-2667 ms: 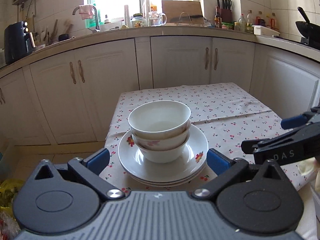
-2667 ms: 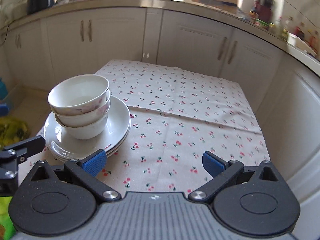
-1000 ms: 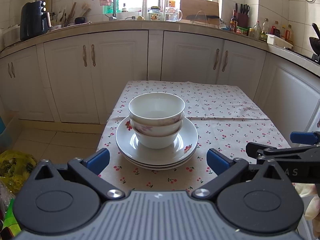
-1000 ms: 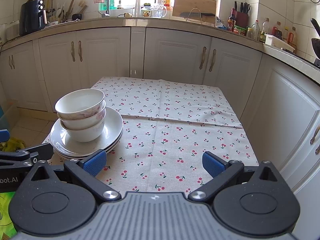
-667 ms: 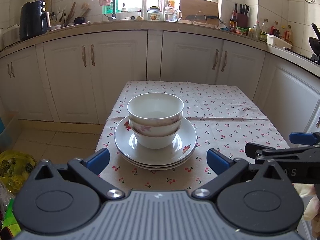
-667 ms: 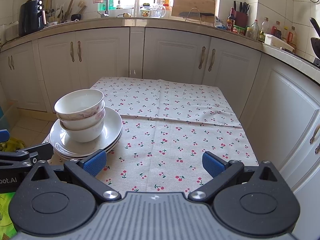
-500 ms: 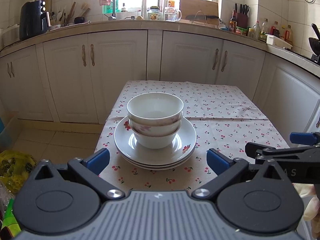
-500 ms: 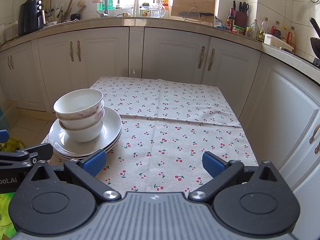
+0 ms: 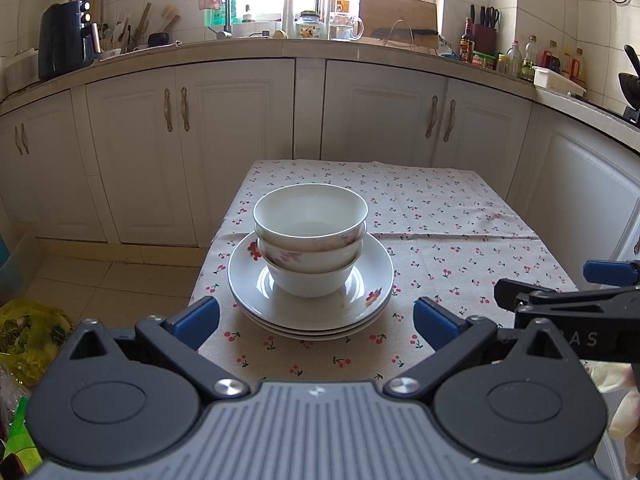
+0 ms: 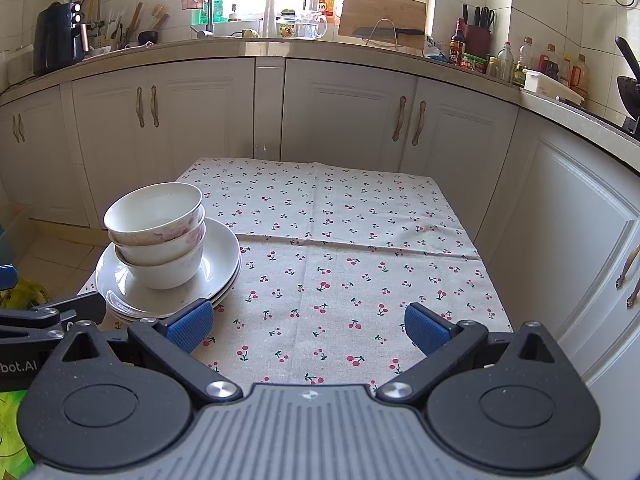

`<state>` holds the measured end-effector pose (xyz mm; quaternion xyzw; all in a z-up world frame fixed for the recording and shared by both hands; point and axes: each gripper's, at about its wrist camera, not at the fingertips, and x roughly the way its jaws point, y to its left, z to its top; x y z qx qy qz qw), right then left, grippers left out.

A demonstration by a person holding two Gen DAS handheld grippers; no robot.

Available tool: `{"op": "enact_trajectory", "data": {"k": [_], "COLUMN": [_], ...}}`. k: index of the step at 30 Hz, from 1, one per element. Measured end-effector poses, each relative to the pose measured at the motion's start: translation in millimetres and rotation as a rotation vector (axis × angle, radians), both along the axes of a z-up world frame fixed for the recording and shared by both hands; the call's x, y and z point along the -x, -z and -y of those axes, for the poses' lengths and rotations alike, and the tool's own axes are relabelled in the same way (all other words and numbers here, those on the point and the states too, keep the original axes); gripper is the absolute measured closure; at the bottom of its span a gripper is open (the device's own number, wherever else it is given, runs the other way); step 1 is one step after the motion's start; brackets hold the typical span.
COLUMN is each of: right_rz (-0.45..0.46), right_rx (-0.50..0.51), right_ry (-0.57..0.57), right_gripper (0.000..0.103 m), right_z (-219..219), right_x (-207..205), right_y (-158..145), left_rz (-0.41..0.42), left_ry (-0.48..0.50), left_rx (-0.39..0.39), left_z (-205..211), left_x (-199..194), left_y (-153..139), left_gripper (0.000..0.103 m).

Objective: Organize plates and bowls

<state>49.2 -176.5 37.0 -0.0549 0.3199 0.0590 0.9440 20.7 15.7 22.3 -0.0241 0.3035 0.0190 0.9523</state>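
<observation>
Three white bowls point(image 9: 310, 236) are nested in a stack on a stack of white flower-print plates point(image 9: 360, 292), near the left front of a table with a cherry-print cloth point(image 9: 440, 216). The bowls point(image 10: 156, 232) and plates point(image 10: 218, 264) also show at the left in the right wrist view. My left gripper point(image 9: 316, 318) is open and empty, just in front of the plates and not touching them. My right gripper point(image 10: 306, 322) is open and empty over the bare cloth point(image 10: 340, 264), to the right of the stack.
White kitchen cabinets point(image 9: 224, 132) and a countertop point(image 9: 280, 50) with a kettle, jars, bottles and a knife block run behind and to the right of the table. A yellow bag point(image 9: 28, 332) lies on the tiled floor at the left.
Over the last 2.7 s both grippers have drawn back from the stack and risen. In the last second almost nothing has moved.
</observation>
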Motion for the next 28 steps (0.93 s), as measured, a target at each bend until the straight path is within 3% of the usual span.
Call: {"op": "enact_trajectory", "data": {"k": [28], "right_rz": [0.009], "right_rx": [0.005], "right_ry": [0.015], "right_gripper": [0.0], "right_z": [2.3], "right_x": [1.3], "right_y": [-2.5], "left_rz": [0.006], "left_ry": [0.008], "left_rx": [0.002], "left_z": [-0.1], "left_x": [0.3], "left_y": [-1.3], "left_gripper": [0.001]}}
